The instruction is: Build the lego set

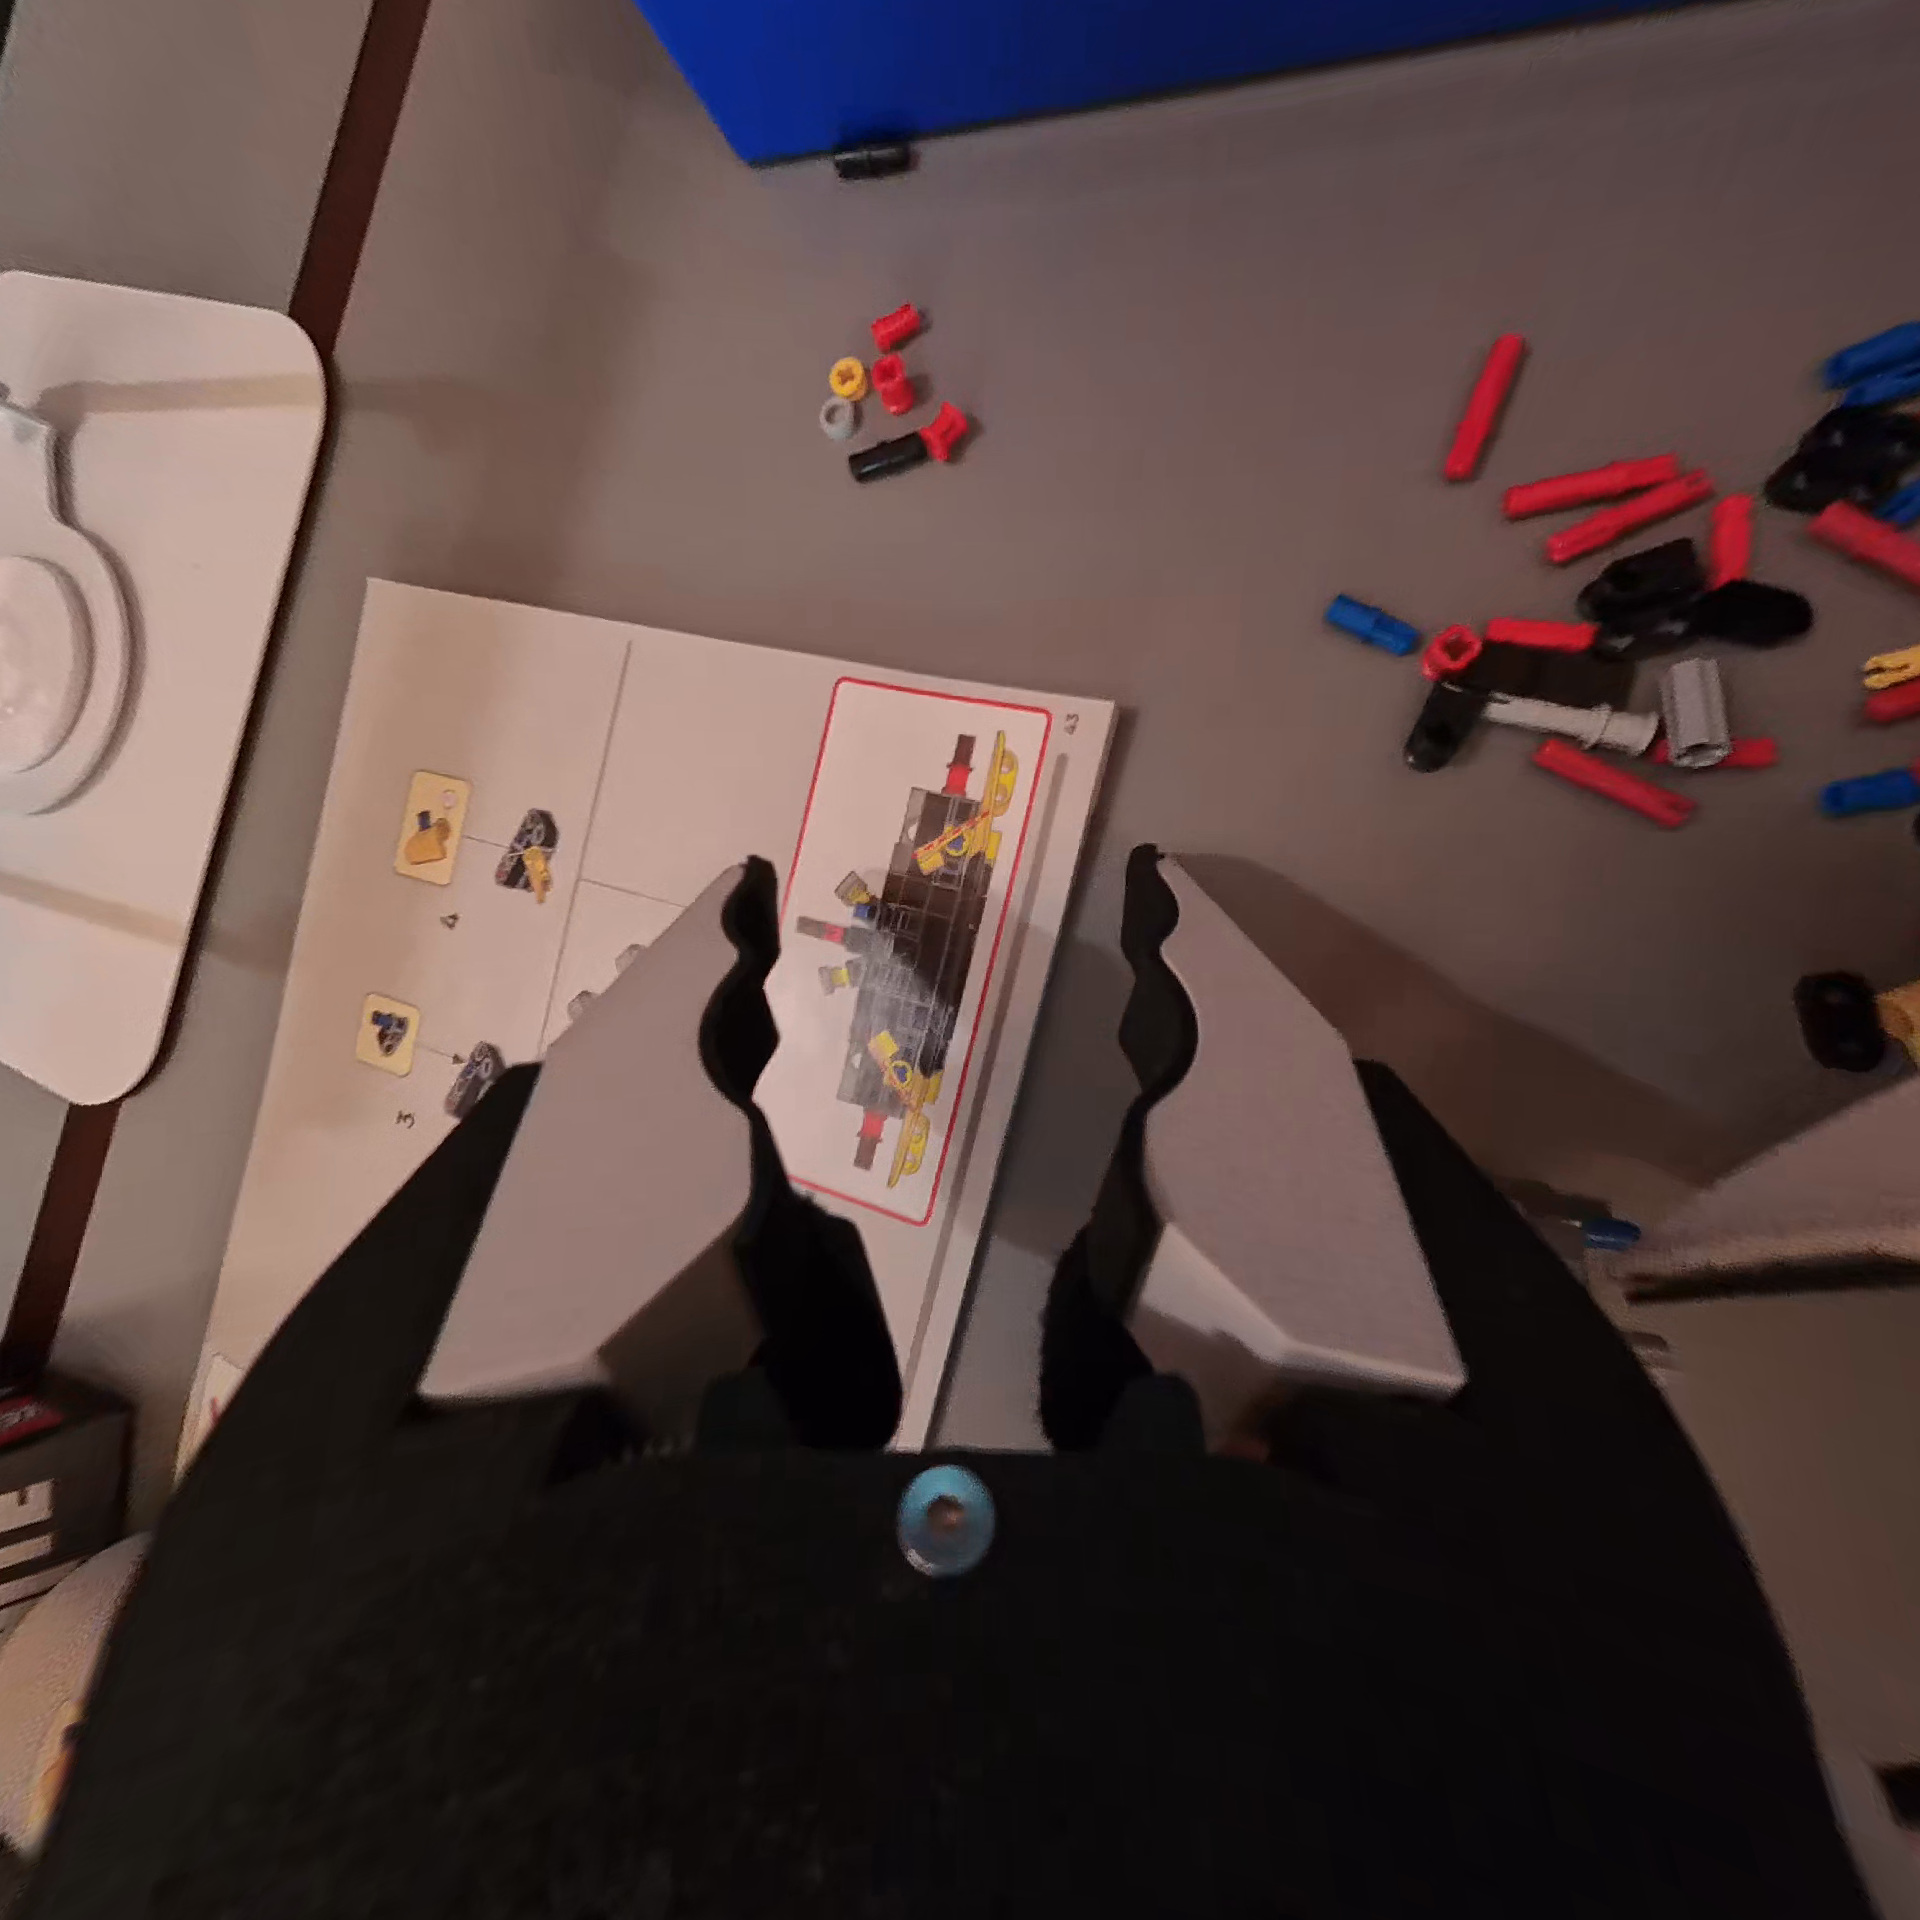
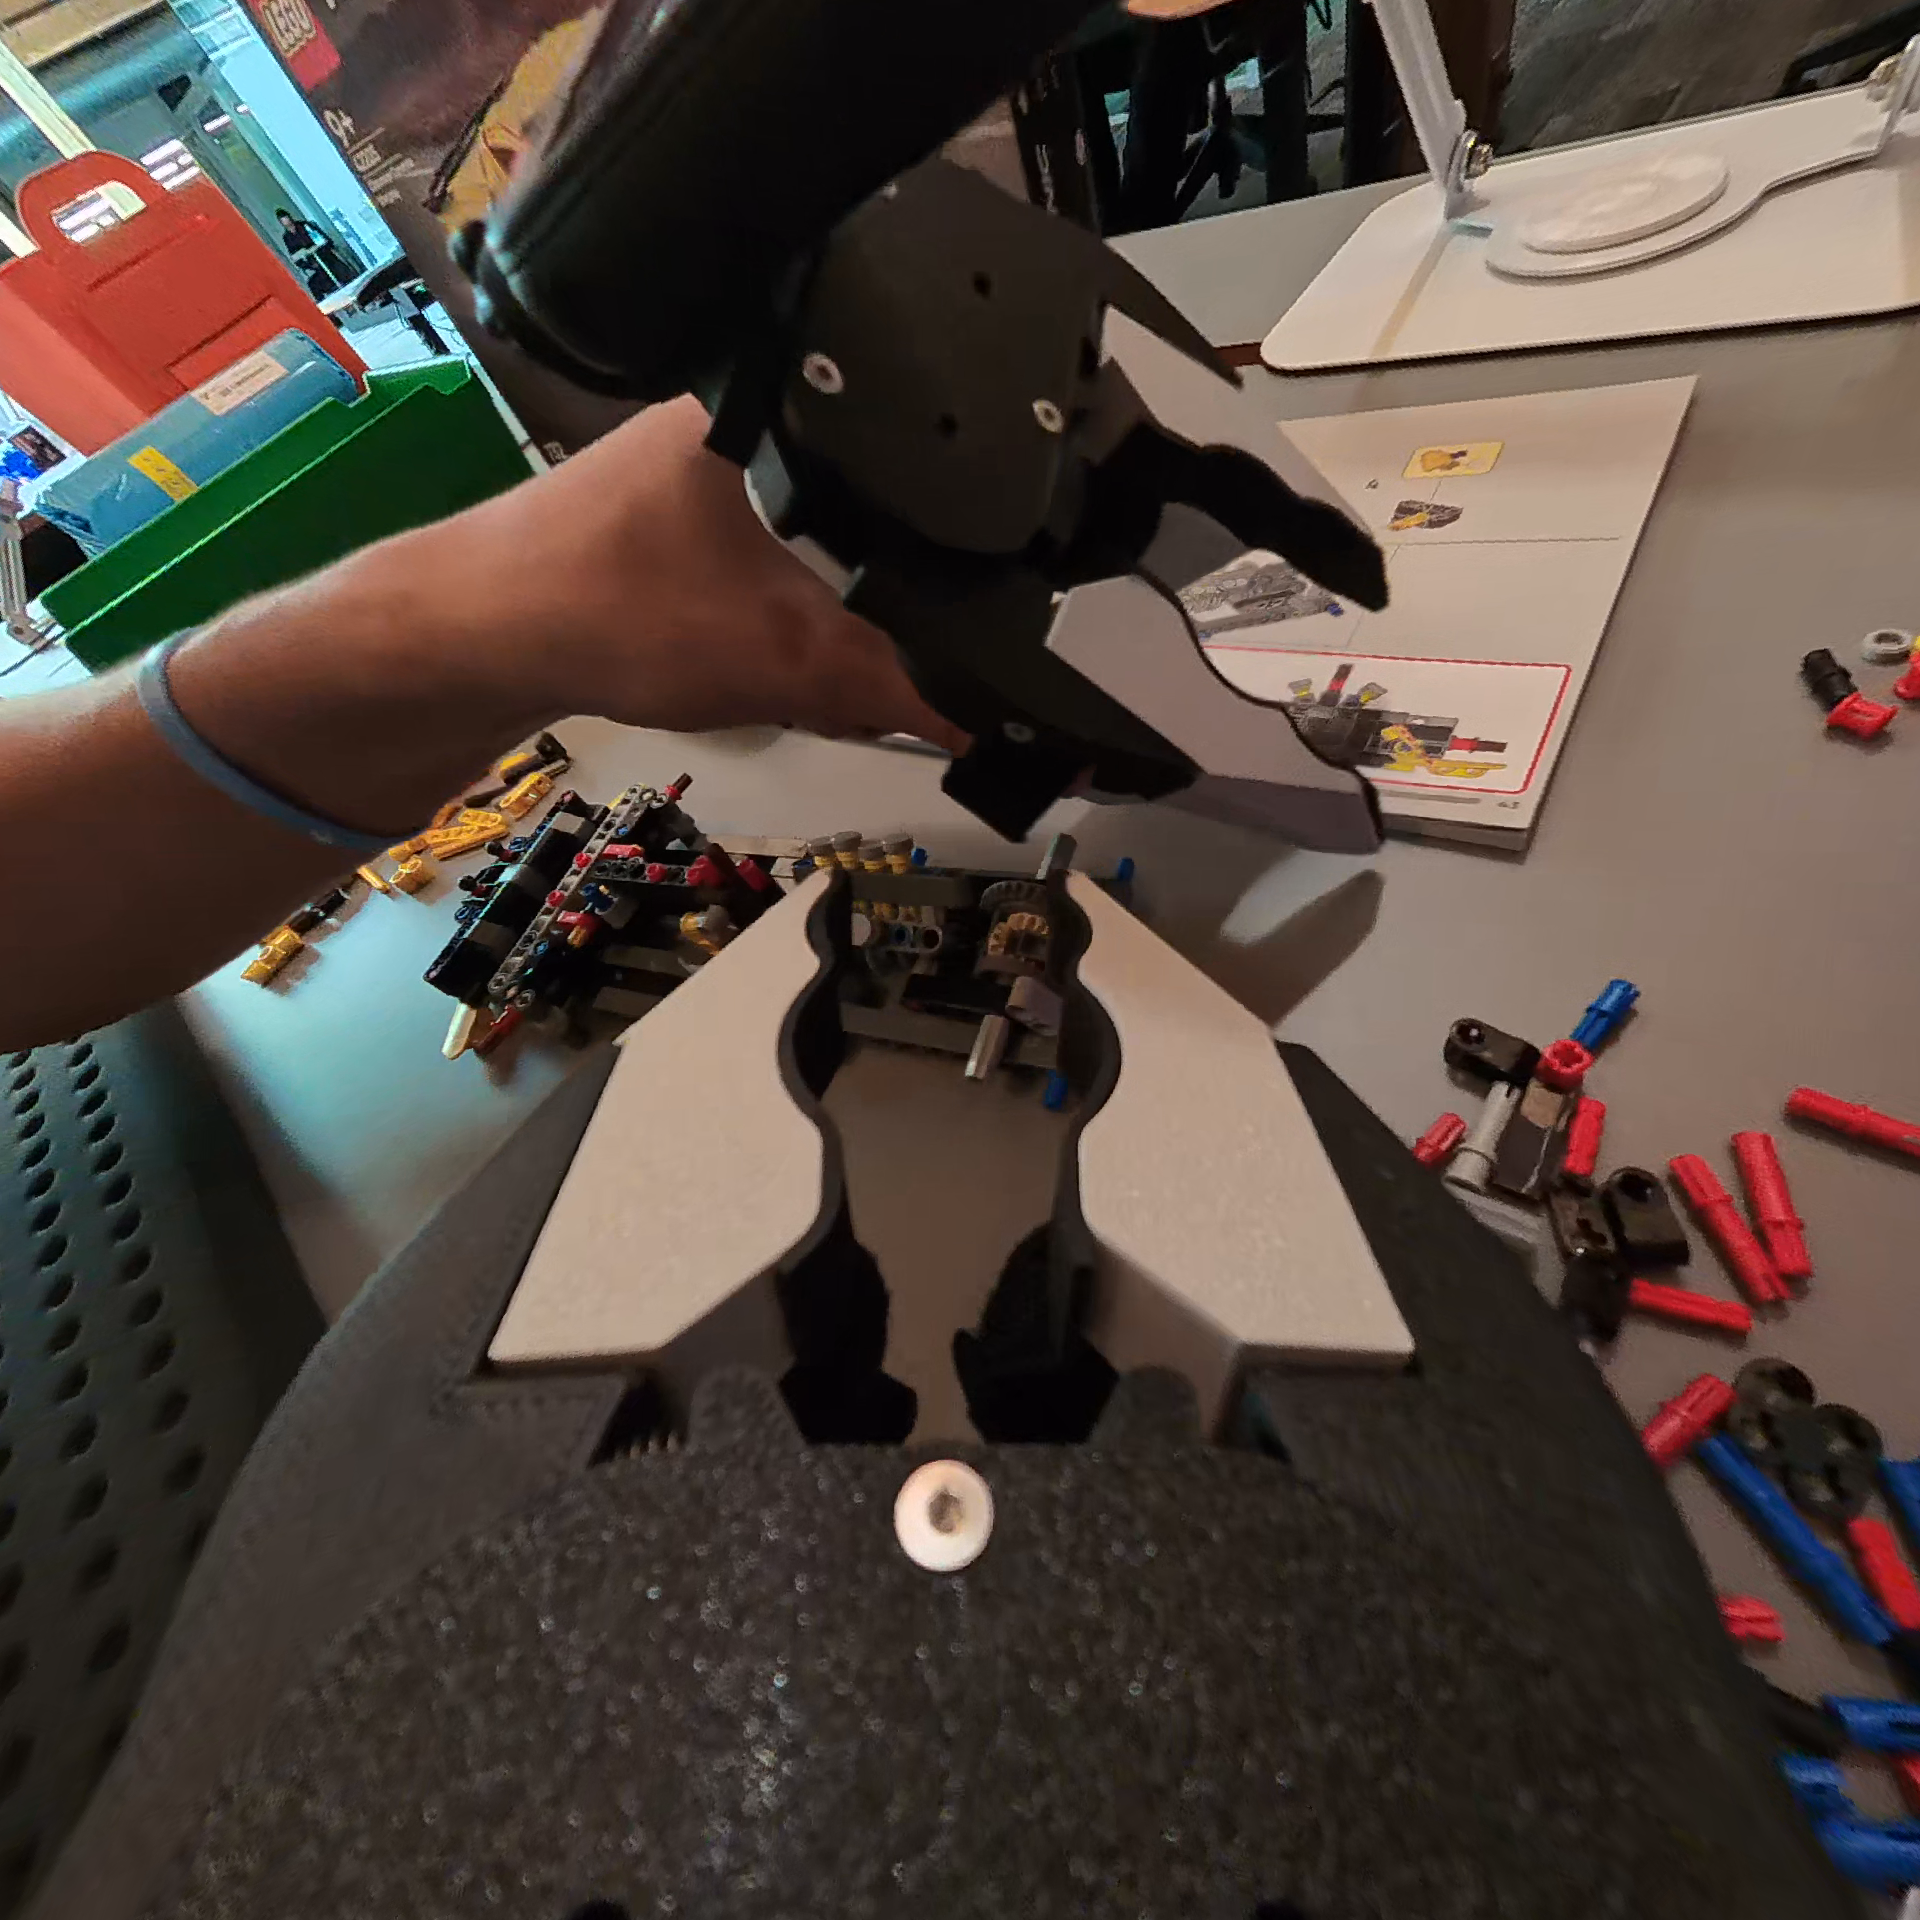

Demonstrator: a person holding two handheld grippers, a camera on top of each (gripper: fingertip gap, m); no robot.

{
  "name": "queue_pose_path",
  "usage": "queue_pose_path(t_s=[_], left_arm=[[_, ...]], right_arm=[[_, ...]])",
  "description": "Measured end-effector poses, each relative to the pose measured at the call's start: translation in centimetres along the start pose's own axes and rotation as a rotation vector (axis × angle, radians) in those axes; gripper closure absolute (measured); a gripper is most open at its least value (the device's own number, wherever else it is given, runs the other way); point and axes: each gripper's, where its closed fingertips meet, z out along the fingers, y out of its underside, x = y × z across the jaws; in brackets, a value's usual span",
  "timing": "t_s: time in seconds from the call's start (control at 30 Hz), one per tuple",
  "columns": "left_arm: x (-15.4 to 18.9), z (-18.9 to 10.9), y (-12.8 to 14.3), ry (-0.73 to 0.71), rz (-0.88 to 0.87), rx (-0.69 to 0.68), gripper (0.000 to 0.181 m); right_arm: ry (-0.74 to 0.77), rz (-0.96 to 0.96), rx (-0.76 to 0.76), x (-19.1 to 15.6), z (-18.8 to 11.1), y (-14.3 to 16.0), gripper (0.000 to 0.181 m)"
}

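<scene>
My left gripper (image 1: 948,873) is open and empty, hovering over the open instruction booklet (image 1: 727,831). In the right wrist view a hand holds it (image 2: 1366,707) above the booklet (image 2: 1507,582), its jaws wide apart. My right gripper (image 2: 956,894) is open and low over the table. Its tips stand either side of the near end of the half-built black and grey lego assembly (image 2: 935,966), which lies on the grey table. Whether the pads touch it is hard to tell. Loose red, black and blue pins and beams (image 2: 1662,1195) lie to the right and also show in the left wrist view (image 1: 1610,623).
A small cluster of red, yellow, grey and black bushes (image 1: 894,395) lies beyond the booklet. A blue box (image 1: 1143,62) stands at the far edge. A white stand base (image 1: 156,623) lies left of the booklet. Yellow pieces (image 2: 457,831) lie left of the assembly, under the person's forearm.
</scene>
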Motion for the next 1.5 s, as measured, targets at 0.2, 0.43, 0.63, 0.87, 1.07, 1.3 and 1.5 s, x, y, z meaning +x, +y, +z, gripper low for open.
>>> queue_pose_path(t_s=[0.2, 0.43, 0.63, 0.87, 1.07, 1.3, 1.5], left_arm=[[-1.0, 0.6, 0.1, -0.030, -0.008, -0.017, 0.114], [-1.5, -0.2, 0.6, 0.019, -0.067, 0.025, 0.113], [-1.8, -0.6, 1.1, 0.045, -0.106, 0.047, 0.112], [-2.2, -0.6, 1.0, 0.046, -0.111, 0.058, 0.112], [-2.1, -0.7, 1.2, 0.097, -0.173, 0.071, 0.112], [-2.6, -2.6, 1.2, 0.259, -0.401, 0.151, 0.124], [-6.0, -8.4, -1.5, 0.600, -0.856, 0.425, 0.132]], right_arm=[[-0.028, 0.026, -0.010, -0.3, 0.1, 0.2, 0.145], [0.056, 0.025, -0.003, 1.7, 0.3, -0.1, 0.138], [0.190, 0.067, -0.113, 7.2, 1.6, -1.1, 0.121], [0.104, 0.186, -0.232, 9.1, 3.9, -0.5, 0.113], [0.088, 0.145, -0.240, 9.1, 4.2, -0.6, 0.115], [0.113, 0.103, -0.264, 8.9, 6.1, -1.1, 0.113], [0.179, 0.086, -0.305, 9.2, 7.8, -1.1, 0.153]])
